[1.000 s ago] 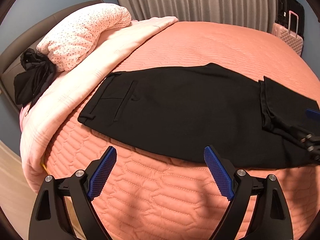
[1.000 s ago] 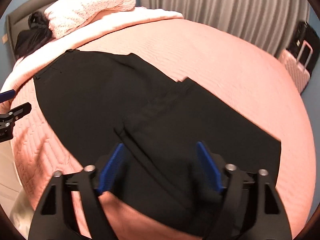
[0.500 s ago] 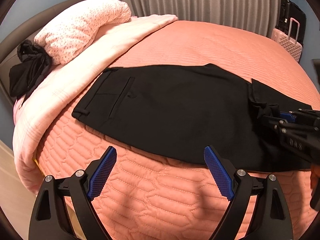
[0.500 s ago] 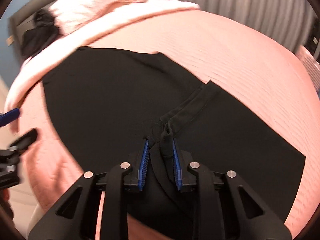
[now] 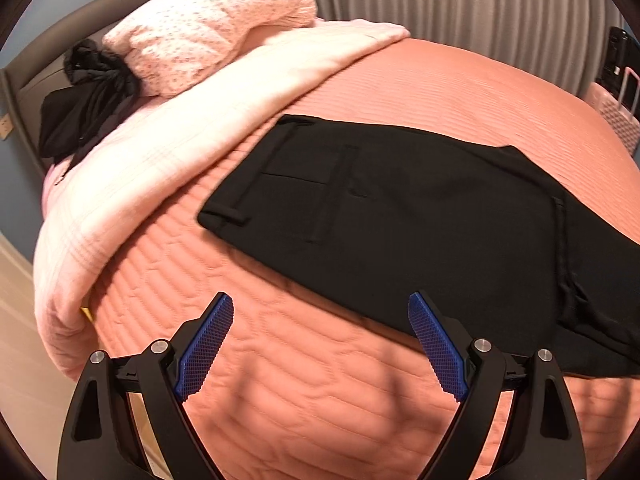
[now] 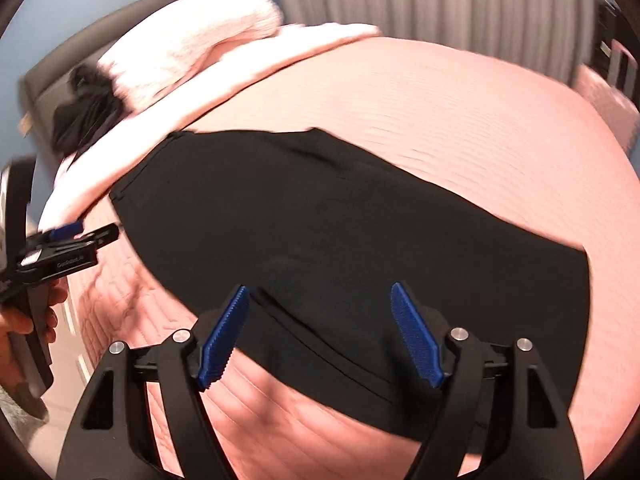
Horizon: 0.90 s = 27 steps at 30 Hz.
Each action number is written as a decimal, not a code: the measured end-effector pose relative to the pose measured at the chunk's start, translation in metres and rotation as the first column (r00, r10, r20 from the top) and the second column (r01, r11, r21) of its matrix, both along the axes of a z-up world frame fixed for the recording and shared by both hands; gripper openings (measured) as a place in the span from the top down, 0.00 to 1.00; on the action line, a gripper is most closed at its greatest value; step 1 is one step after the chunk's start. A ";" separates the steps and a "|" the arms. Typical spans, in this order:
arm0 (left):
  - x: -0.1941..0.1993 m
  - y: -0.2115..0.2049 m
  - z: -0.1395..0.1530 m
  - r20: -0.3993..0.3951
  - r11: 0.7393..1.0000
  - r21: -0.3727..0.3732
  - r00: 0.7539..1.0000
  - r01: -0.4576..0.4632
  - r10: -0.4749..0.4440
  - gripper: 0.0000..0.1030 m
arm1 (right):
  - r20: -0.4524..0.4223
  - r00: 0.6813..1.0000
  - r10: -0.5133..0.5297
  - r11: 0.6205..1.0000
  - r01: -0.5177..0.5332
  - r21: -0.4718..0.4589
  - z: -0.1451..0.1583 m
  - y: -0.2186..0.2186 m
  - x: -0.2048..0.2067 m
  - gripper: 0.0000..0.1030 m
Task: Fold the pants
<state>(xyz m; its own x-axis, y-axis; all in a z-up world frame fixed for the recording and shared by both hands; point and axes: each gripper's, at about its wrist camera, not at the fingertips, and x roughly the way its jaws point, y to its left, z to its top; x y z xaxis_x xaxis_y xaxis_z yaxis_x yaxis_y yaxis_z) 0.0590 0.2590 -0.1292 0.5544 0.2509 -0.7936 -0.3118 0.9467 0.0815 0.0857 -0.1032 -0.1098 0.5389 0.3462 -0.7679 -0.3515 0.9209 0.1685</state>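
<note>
Black pants (image 5: 420,216) lie flat on the coral quilted bed, waistband and back pocket at the left, the leg end folded back over the legs at the right. They also show in the right wrist view (image 6: 320,224). My left gripper (image 5: 320,340) is open and empty, just above the quilt at the pants' near edge. My right gripper (image 6: 320,332) is open and empty, hovering over the folded near part of the pants. The left gripper also shows in the right wrist view (image 6: 76,236) at the far left.
A pale pink blanket (image 5: 168,168) and a dotted pink pillow (image 5: 208,36) lie at the bed's head, with a black bundle of cloth (image 5: 84,96) beside them. Grey curtains (image 5: 460,4) and a pink suitcase (image 5: 616,112) stand behind the bed.
My right gripper was shut on the pants' leg end half a second ago; it has let go, opened and drawn back. The left gripper has shifted closer to the pants.
</note>
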 end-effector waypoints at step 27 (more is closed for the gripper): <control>0.092 0.119 -0.055 0.107 0.839 -0.511 0.954 -0.189 0.280 0.60 | 0.014 0.997 -0.080 0.997 0.080 -0.002 0.019 -0.007 -0.028 0.30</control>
